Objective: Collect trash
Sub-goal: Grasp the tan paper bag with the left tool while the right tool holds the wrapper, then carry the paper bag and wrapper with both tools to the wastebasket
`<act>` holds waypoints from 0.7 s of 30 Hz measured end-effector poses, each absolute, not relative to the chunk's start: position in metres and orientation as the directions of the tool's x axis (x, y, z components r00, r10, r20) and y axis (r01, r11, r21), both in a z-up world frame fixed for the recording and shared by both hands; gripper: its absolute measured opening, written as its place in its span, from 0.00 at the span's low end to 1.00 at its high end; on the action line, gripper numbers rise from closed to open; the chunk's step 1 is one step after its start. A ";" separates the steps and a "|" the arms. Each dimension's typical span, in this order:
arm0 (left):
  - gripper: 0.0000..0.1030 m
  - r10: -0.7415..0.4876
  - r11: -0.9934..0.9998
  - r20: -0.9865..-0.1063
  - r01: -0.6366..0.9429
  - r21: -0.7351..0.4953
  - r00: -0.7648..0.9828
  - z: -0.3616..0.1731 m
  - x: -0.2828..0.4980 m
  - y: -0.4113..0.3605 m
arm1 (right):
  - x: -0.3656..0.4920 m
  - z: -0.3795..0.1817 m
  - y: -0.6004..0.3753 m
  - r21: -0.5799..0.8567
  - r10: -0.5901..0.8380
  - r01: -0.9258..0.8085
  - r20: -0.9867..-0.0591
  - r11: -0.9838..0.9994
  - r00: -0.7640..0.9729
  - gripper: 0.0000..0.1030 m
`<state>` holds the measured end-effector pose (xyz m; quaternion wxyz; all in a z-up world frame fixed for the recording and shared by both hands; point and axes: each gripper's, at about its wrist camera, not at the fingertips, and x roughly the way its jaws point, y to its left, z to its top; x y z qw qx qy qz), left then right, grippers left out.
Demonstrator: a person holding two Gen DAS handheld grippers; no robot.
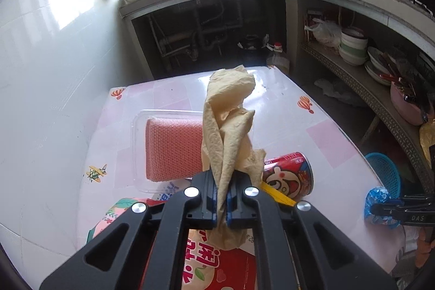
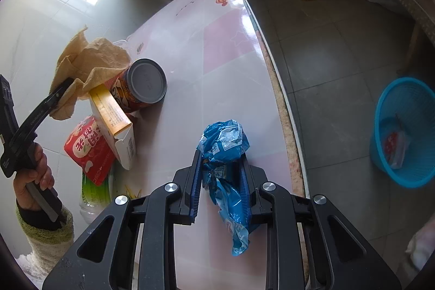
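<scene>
One table [image 2: 225,50] with a pink-and-white cover fills most of both views. On the floor to its right stands one blue basket [image 2: 402,132], holding one red-and-clear wrapper [image 2: 394,148]. On the table lie one clear plastic tray [image 1: 168,151] with a pink pad inside, one red snack bag [image 2: 91,151], one yellow-and-white carton [image 2: 114,124] with an open end flap, one red can [image 2: 141,86] on its side touching the carton, and one plastic bottle [image 2: 91,197] partly under the snack bag.

Two grippers are in view. The left gripper [image 1: 223,197] has its fingers clamped on one crumpled tan paper towel [image 1: 228,127], held up above the table over the tray and can. The right gripper [image 2: 221,178] holds one crumpled blue wrapper [image 2: 225,154] between its fingers near the table's right edge; the fingers sit apart, and whether they press the wrapper I cannot tell. One bare hand [image 2: 35,175] grips the left tool's handle.
</scene>
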<state>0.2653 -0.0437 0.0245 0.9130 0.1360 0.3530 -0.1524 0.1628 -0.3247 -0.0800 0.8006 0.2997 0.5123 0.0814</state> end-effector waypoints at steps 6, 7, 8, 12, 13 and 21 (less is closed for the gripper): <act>0.04 -0.231 0.933 -0.620 0.351 0.076 0.750 0.055 0.241 -0.025 | 0.162 -0.080 -0.322 0.556 0.427 0.179 -0.774 0.811 0.467 0.22; 0.04 -0.245 0.933 -0.610 0.355 0.063 0.753 0.059 0.235 -0.023 | 0.162 -0.080 -0.321 0.556 0.426 0.181 -0.774 0.812 0.468 0.22; 0.04 -0.262 0.931 -0.602 0.361 0.048 0.754 0.063 0.230 -0.021 | 0.162 -0.080 -0.321 0.556 0.425 0.183 -0.774 0.811 0.469 0.22; 0.04 -0.328 0.917 -0.582 0.398 -0.008 0.744 0.069 0.210 -0.022 | 0.162 -0.079 -0.318 0.543 0.409 0.194 -0.783 0.817 0.469 0.22; 0.04 -0.347 0.911 -0.581 0.413 -0.021 0.736 0.069 0.205 -0.024 | 0.162 -0.079 -0.317 0.539 0.403 0.197 -0.785 0.819 0.470 0.22; 0.04 -0.422 0.873 -0.603 0.484 -0.068 0.677 0.058 0.184 -0.045 | 0.162 -0.078 -0.313 0.533 0.388 0.216 -0.788 0.818 0.478 0.22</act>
